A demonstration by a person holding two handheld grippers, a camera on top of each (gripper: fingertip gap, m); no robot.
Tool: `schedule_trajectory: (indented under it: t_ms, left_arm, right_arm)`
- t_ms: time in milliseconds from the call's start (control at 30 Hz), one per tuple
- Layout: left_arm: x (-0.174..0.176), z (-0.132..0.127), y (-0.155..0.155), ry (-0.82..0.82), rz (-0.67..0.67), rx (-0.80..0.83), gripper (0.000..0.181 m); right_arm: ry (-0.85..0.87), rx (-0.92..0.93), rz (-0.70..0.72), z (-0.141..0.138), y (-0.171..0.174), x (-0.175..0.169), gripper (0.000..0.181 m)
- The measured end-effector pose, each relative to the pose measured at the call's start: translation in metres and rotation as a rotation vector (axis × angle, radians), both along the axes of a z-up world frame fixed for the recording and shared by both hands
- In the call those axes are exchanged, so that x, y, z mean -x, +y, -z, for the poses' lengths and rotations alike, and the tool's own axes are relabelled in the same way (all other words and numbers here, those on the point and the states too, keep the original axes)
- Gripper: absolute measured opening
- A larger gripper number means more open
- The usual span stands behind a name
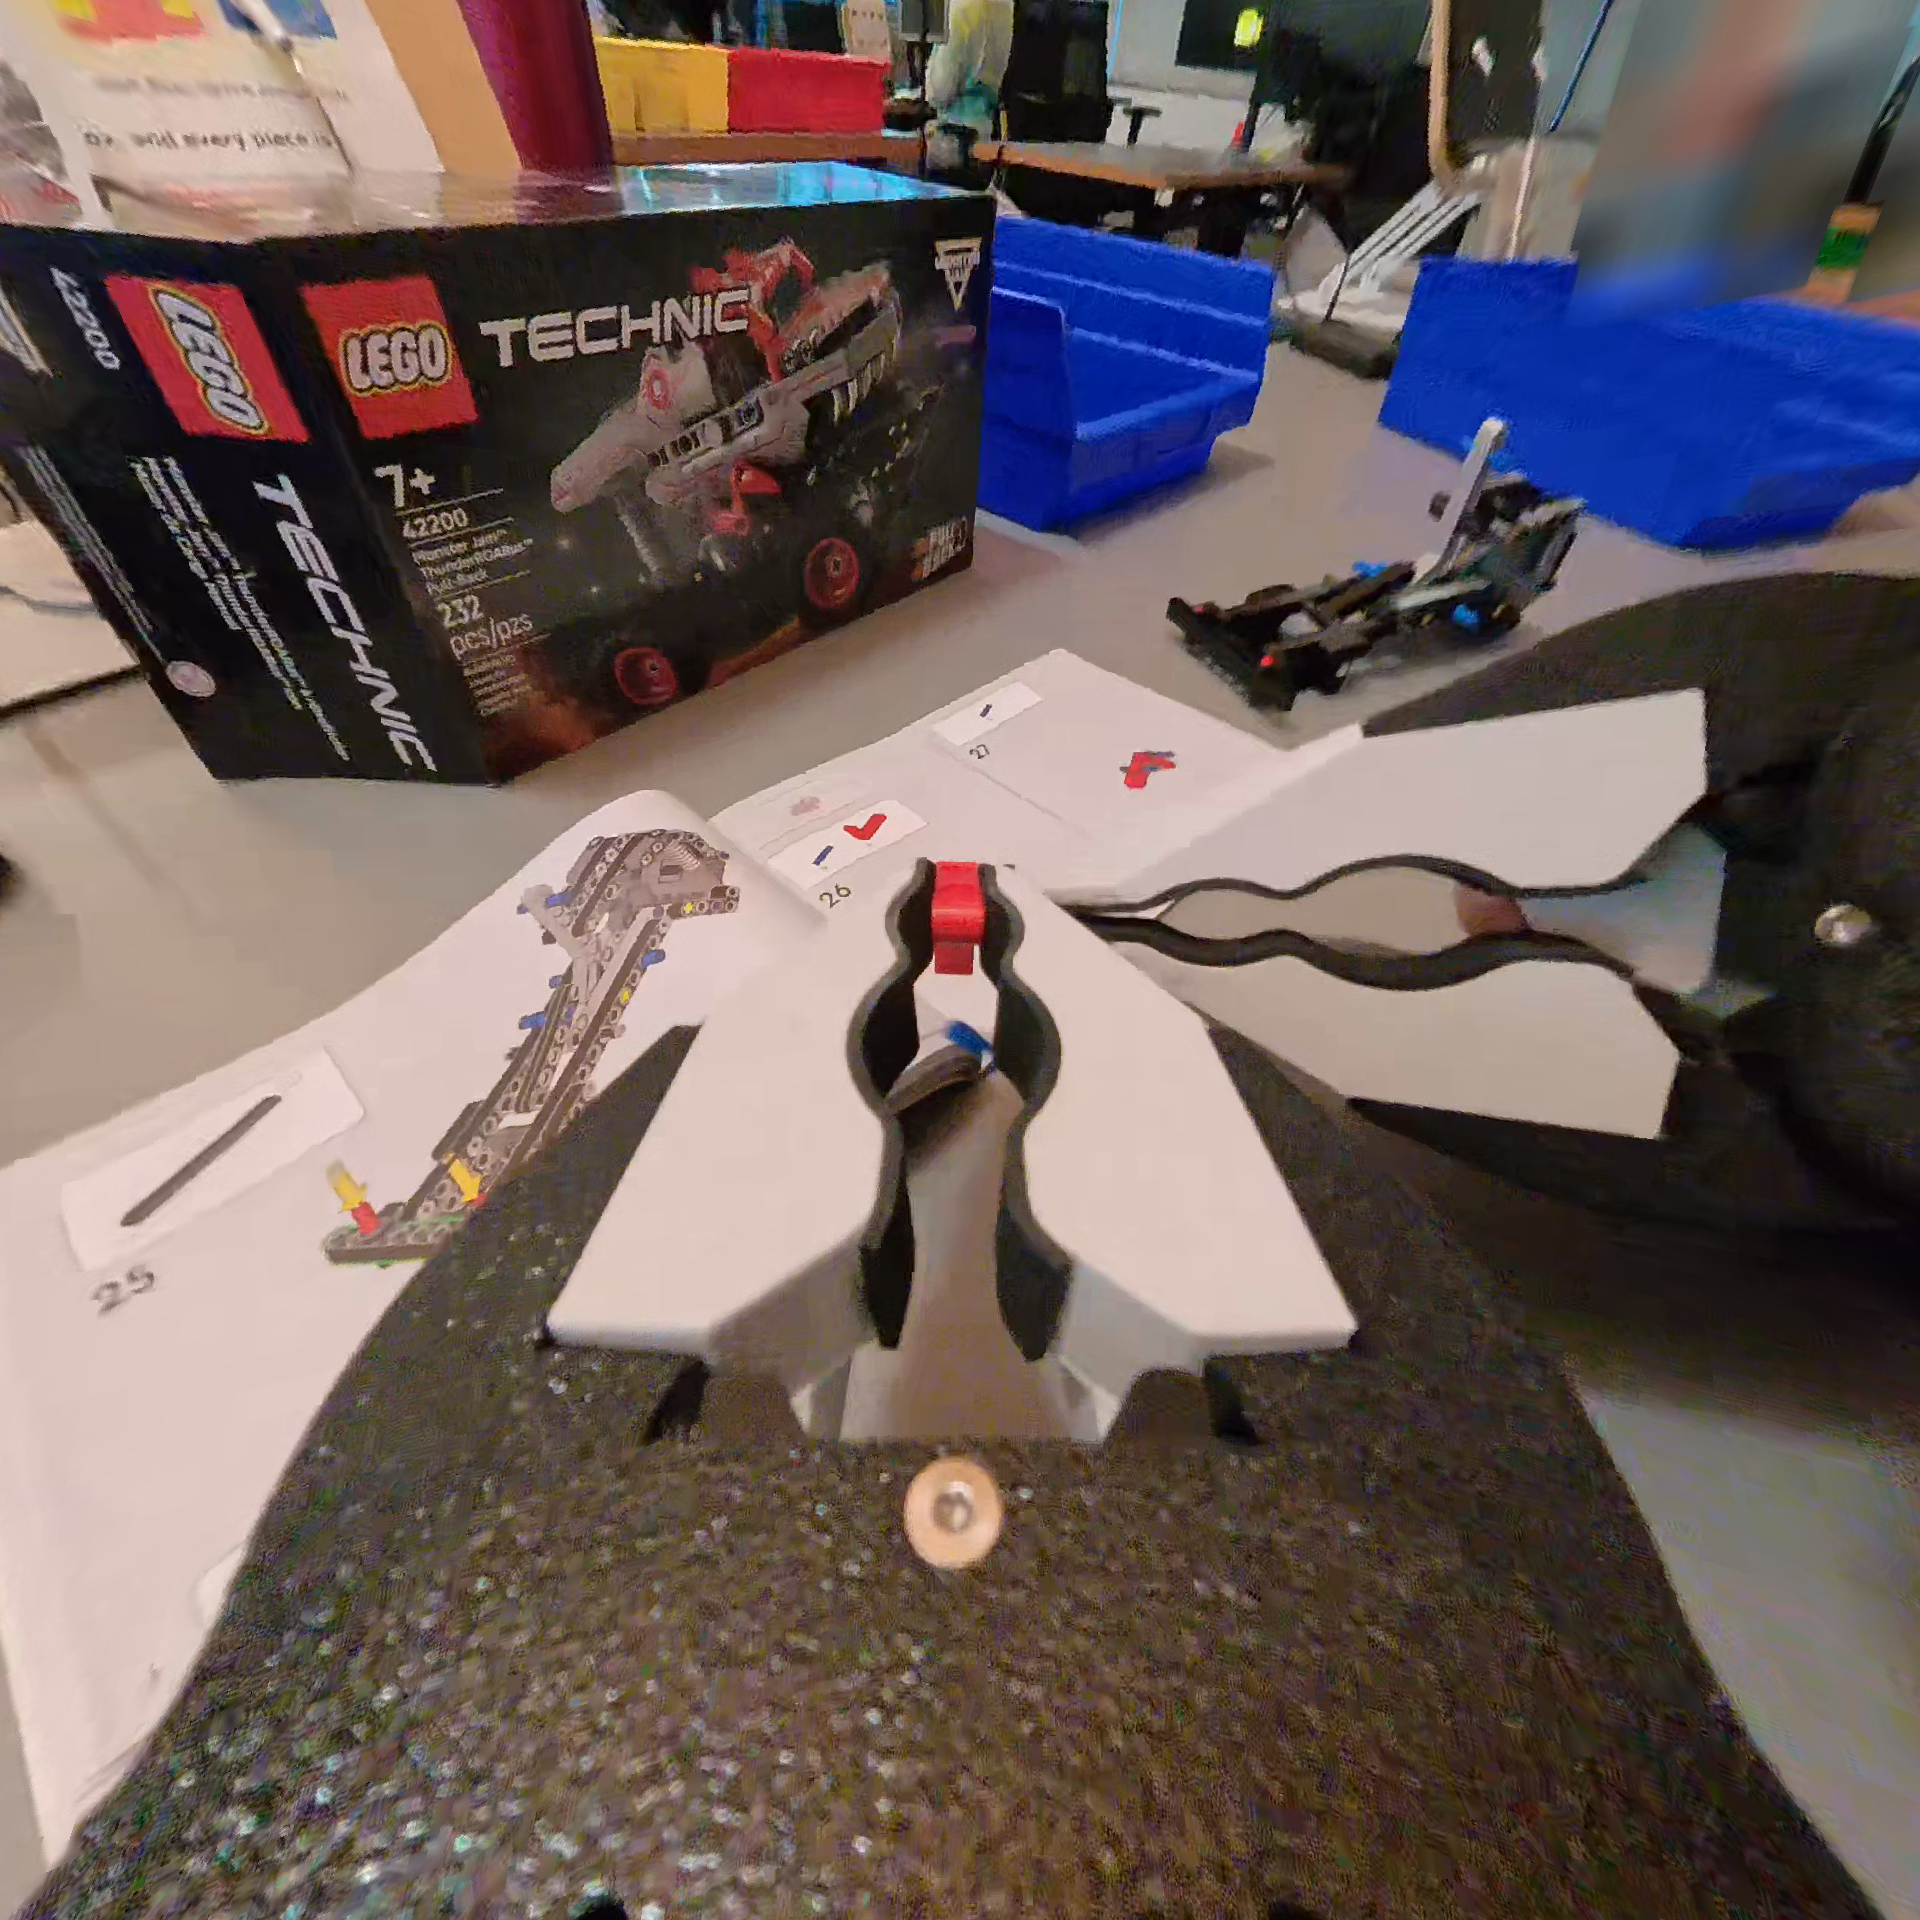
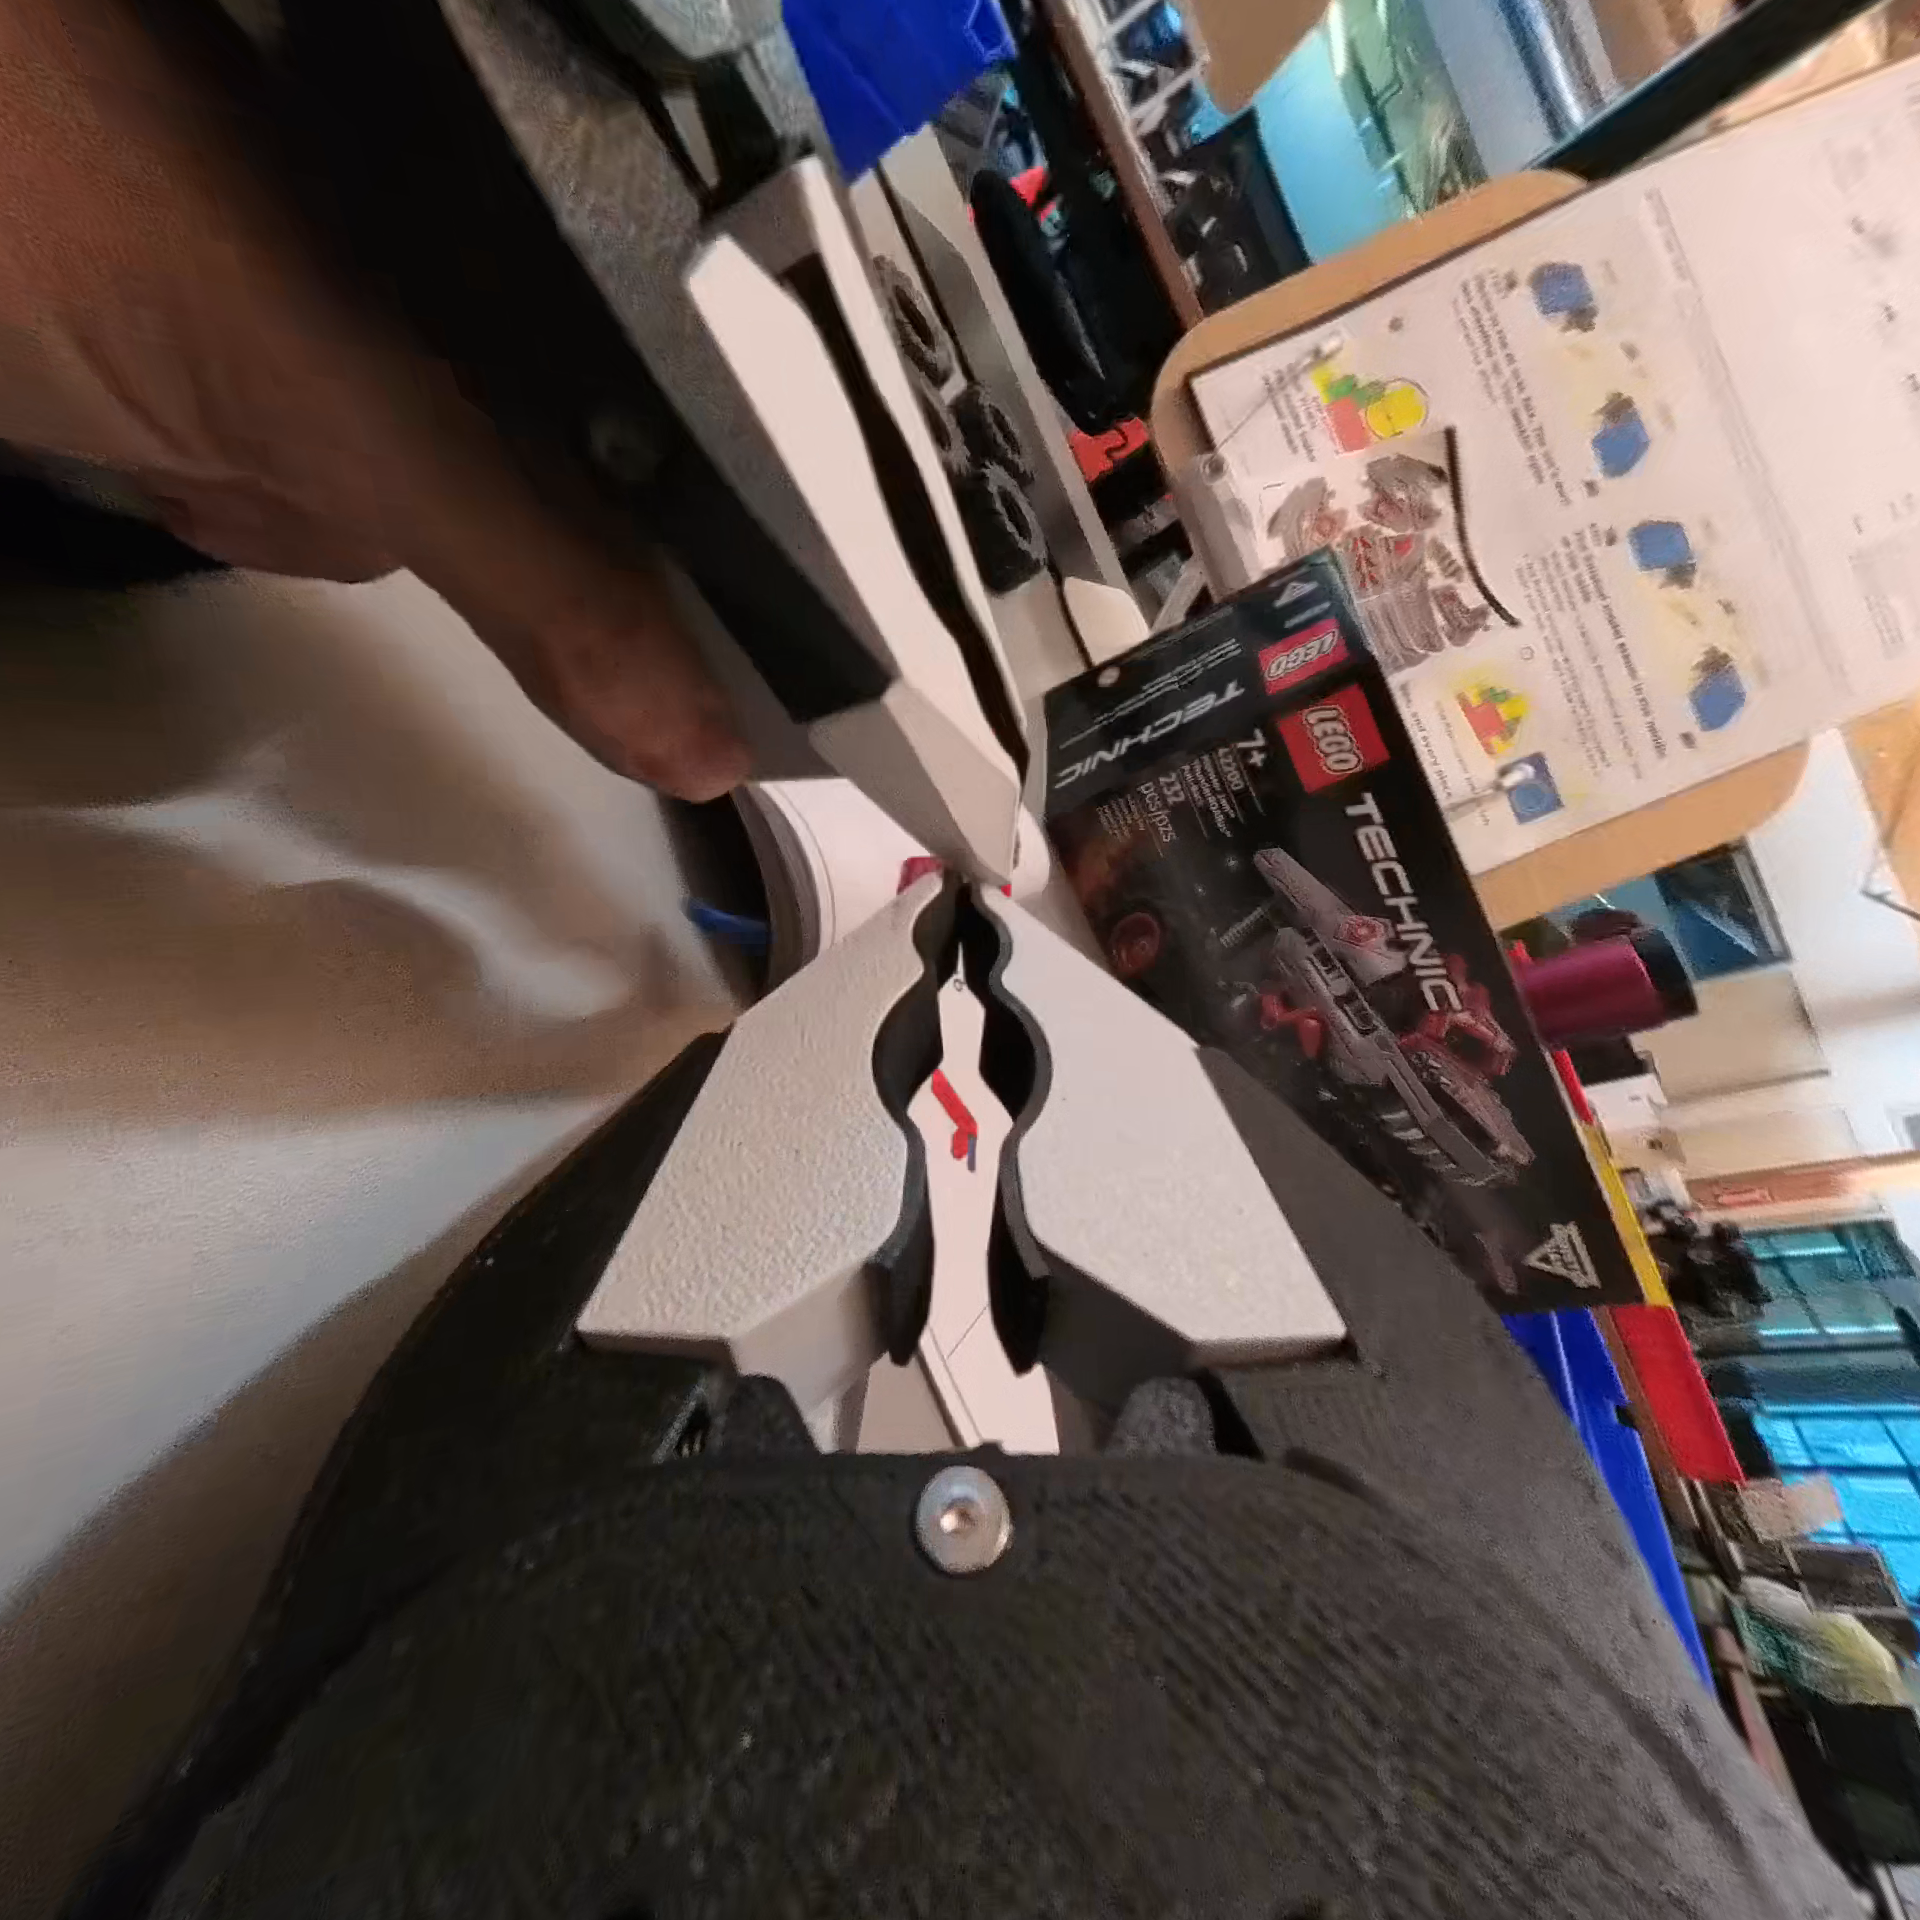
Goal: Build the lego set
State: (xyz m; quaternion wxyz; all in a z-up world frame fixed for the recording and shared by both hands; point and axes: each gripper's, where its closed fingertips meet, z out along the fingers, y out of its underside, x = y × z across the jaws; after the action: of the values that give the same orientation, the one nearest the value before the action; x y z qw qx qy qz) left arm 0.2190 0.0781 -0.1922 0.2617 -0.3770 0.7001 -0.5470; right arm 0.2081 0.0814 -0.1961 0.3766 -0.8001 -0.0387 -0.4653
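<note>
Left claw (image 1: 954, 914) being seen nearly closed, red lego piece (image 1: 956, 914) being pinched at tips above open instruction booklet (image 1: 260, 1195) on surface (image 1: 852, 686). Right claw (image 1: 1132, 920) nearly shut; grip contents cannot be told. Partly built black chassis (image 1: 1382, 603), blue bins (image 1: 1122, 384) being shown only in left view. Printed set box (image 2: 1299, 935) being shown in both; writing withheld.

Black box (image 1: 520, 499) on the table: red-and-yellow brand logos, white lettering, age mark, set number and piece count, not copied here. Open instruction booklet (image 1: 260, 1403): printed step numbers. Pinned-up instruction sheet (image 2: 1558, 499): small text, mostly blurred.
</note>
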Motion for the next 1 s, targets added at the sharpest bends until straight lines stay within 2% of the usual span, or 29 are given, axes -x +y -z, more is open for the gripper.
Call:
schedule_trajectory:
  t_ms: [33, 100, 233, 333, 467, 600, 667, 800, 833, 900, 1000]
  left_arm:
    - [0.001, -0.001, -0.002, -0.021, 0.004, -0.025, 0.005]
    - [0.003, -0.003, -0.006, -0.029, 0.015, -0.024, 0.005]
    - [-0.001, 0.002, 0.005, -0.042, -0.028, -0.115, 0.005]
    - [-0.003, 0.0, 0.01, -0.044, -0.035, -0.07, 0.005]
    - [-0.005, -0.003, 0.015, -0.036, -0.04, -0.014, 0.005]
    - [-0.006, -0.01, 0.024, -0.025, -0.045, 0.098, 0.005]
    - [-0.004, -0.014, 0.026, -0.022, -0.021, 0.152, 0.005]
    - [0.014, -0.028, 0.01, 0.004, 0.159, 0.212, 0.004]
    - [0.018, -0.032, 0.004, 0.034, 0.198, 0.269, 0.004]
    - [0.024, -0.047, -0.005, 0.092, 0.235, 0.494, 0.004]
    - [0.02, -0.061, -0.003, 0.133, 0.187, 0.8, 0.005]
  right_arm:
    - [0.003, 0.004, -0.001, 0.001, -0.001, -0.001, 0.0]
    - [0.038, -0.014, -0.008, 0.004, -0.001, -0.001, 0.0]
    - [0.141, -0.04, -0.039, 0.015, -0.01, 0.0, 0.0]
    - [0.312, -0.055, -0.069, 0.033, -0.02, -0.003, 0.0]
    - [0.393, -0.143, -0.039, 0.034, -0.033, -0.016, 0.0]
    - [0.357, -0.145, -0.018, 0.033, -0.037, -0.021, 0.0]
    - [0.372, -0.162, -0.039, 0.03, -0.036, -0.019, 0.0]
    - [0.498, -0.238, -0.206, 0.019, -0.025, 0.008, 0.026]
    - [0.524, -0.285, -0.229, 0.012, -0.022, 0.013, 0.027]
    - [0.512, -0.431, -0.217, -0.009, -0.02, 0.013, 0.026]
    - [0.452, -0.687, -0.174, -0.04, -0.024, 0.009, 0.025]
